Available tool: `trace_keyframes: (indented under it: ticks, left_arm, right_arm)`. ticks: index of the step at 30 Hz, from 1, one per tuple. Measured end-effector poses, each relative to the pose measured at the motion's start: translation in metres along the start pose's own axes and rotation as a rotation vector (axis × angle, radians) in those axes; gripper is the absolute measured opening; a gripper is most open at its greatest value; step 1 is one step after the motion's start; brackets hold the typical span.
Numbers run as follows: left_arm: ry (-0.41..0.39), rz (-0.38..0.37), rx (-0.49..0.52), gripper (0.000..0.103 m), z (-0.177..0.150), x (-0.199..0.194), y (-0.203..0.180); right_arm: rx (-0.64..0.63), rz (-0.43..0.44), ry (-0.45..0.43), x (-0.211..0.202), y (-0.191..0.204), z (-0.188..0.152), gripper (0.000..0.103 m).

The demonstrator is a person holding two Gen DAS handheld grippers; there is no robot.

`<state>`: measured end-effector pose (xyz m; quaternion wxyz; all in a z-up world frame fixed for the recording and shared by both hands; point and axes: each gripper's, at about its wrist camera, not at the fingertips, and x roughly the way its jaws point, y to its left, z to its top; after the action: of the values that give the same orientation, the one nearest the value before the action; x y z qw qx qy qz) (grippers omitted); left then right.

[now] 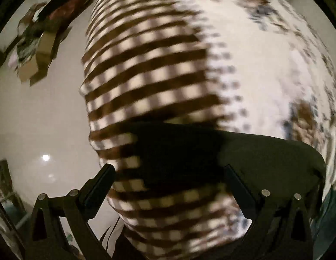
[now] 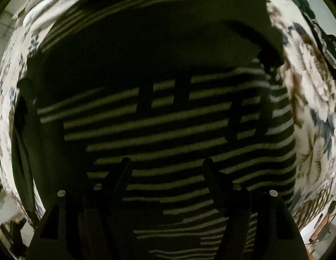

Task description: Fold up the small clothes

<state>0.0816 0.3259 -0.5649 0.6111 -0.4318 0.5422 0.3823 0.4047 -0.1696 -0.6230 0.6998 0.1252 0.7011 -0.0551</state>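
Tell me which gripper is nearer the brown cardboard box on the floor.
Left, likely: the left gripper sees the brown cardboard box across the pale floor; the right gripper hangs over dark striped cloth, box unseen.

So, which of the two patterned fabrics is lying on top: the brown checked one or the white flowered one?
The brown checked garment lies on top. Its edge covers the white flowered cloth, which spreads out flat beneath it and continues past it to the right.

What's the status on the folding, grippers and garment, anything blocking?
Left gripper open, right gripper open, both empty above the striped garment. Garment flat on floral bedsheet, in heavy shadow. Nothing in the way.
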Motion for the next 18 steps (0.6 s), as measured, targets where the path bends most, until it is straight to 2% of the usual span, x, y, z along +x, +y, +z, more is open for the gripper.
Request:
trace_keyframes:
  ticks: [2,3,4,5,6,7,8,15,18]
  left_arm:
    - [-0.005,0.023,-0.008,0.103,0.002,0.015,0.008]
    - [-0.007,0.026,-0.001,0.096,0.002,0.02,0.01]
    - [-0.013,0.015,-0.005,0.075,0.003,0.023,0.01]
    - [-0.022,-0.009,-0.011,0.061,0.004,0.023,0.011]
    - [-0.049,-0.044,-0.021,0.036,0.006,0.019,0.009]
    - [-0.07,-0.039,-0.018,0.013,0.008,0.015,0.005]
    - [-0.098,-0.036,-0.012,0.005,0.012,0.009,0.001]
    - [-0.26,-0.191,-0.036,0.005,0.055,-0.063,0.0]
    - [-0.262,-0.237,-0.051,0.005,0.085,-0.065,0.007]
  right_arm:
    - [-0.017,0.005,0.01,0.005,0.003,-0.008,0.069]
    - [-0.026,0.01,0.012,0.007,0.004,-0.013,0.069]
    - [-0.037,0.015,0.014,0.007,0.006,-0.018,0.069]
    - [-0.043,0.017,0.015,0.008,0.007,-0.021,0.069]
    - [-0.051,0.018,0.013,0.008,0.008,-0.026,0.069]
    - [-0.062,0.016,0.01,0.007,0.01,-0.03,0.069]
    - [-0.077,0.009,0.006,0.007,0.012,-0.034,0.069]
    - [-0.098,-0.009,-0.018,0.007,0.023,-0.057,0.069]
    - [-0.1,-0.012,-0.022,0.007,0.026,-0.065,0.069]
